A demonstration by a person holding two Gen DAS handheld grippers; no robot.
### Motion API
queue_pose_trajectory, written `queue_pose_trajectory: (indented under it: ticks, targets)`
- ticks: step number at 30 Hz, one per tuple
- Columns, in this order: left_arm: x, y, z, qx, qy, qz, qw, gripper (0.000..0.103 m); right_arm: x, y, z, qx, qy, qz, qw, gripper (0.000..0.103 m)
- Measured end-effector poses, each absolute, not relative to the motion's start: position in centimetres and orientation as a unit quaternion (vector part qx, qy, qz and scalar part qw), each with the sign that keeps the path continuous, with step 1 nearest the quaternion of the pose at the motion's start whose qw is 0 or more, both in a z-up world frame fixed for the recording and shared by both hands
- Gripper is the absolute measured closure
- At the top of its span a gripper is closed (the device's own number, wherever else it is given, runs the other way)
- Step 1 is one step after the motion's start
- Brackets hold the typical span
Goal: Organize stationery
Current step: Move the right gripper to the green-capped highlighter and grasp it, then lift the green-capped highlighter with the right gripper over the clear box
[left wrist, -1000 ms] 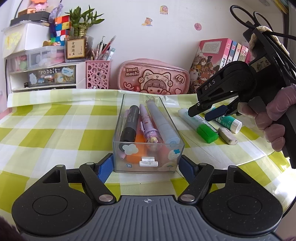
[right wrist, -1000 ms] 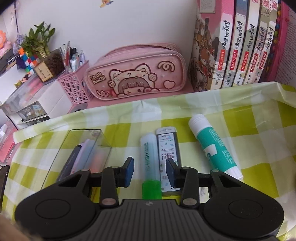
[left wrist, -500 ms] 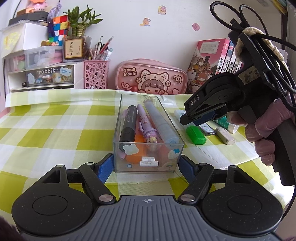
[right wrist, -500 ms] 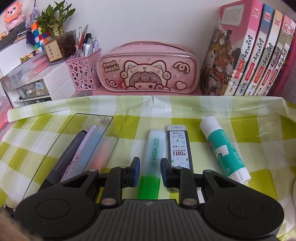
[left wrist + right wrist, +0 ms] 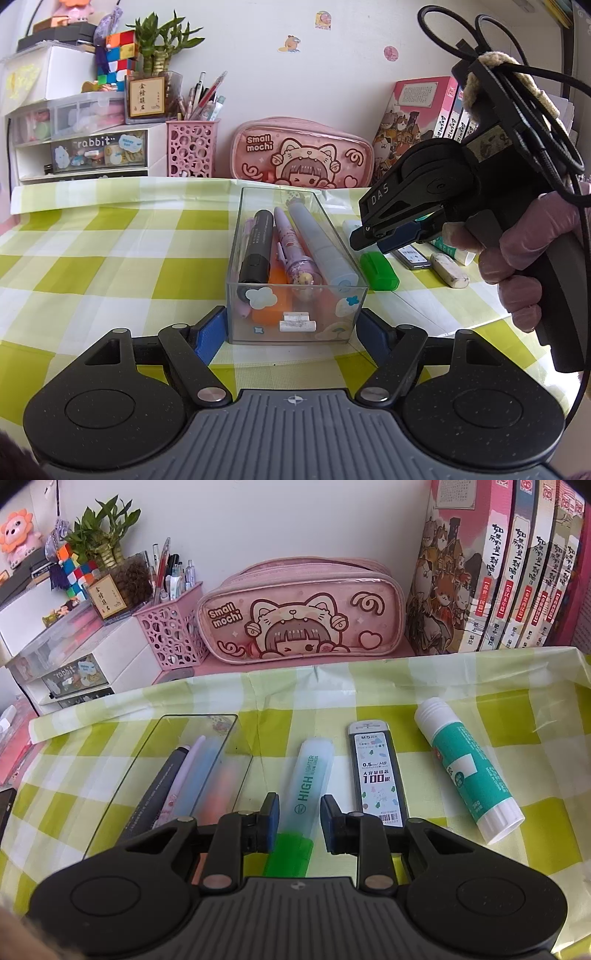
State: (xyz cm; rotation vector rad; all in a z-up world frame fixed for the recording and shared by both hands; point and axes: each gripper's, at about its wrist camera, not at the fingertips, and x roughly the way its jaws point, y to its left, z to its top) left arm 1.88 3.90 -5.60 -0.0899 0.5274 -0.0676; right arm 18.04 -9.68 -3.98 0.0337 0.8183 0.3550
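A clear plastic box [image 5: 233, 258] holding several pens and markers stands on the checked cloth, and my left gripper [image 5: 293, 328] is shut on its near end, one blue pad on each side wall. To its right lies a green highlighter [image 5: 306, 775] with its green cap [image 5: 378, 269] toward me. My right gripper [image 5: 298, 812] is down over it and shut on its barrel just above the cap; the highlighter still rests on the cloth. From the left wrist view, a gloved hand [image 5: 517, 266] holds the right gripper [image 5: 384, 240].
Right of the highlighter lie a pencil-lead case [image 5: 375, 771], a teal glue stick [image 5: 469, 771] and a worn eraser [image 5: 448, 269]. Along the back wall stand a pink pencil pouch [image 5: 299, 609], a pink pen holder [image 5: 173, 635], white drawers [image 5: 85, 155] and books [image 5: 517, 565].
The right gripper's fingers came together onto the highlighter and the gripper shifted slightly toward the box. The left gripper and the box have not moved.
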Motion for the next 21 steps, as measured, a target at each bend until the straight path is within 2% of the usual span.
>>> queue_pose_trajectory:
  ticks: [11, 21]
  targets:
    - [1.9, 3.9, -5.6, -0.045, 0.26, -0.033, 0.964, 0.029, 17.5, -8.4, -4.3, -0.018, 0.387, 0.15, 0.91, 0.076]
    - [1.9, 3.9, -5.6, -0.045, 0.26, -0.033, 0.964, 0.029, 16.4, -10.5, -4.2, 0.063, 0.389, 0.147, 0.907, 0.077]
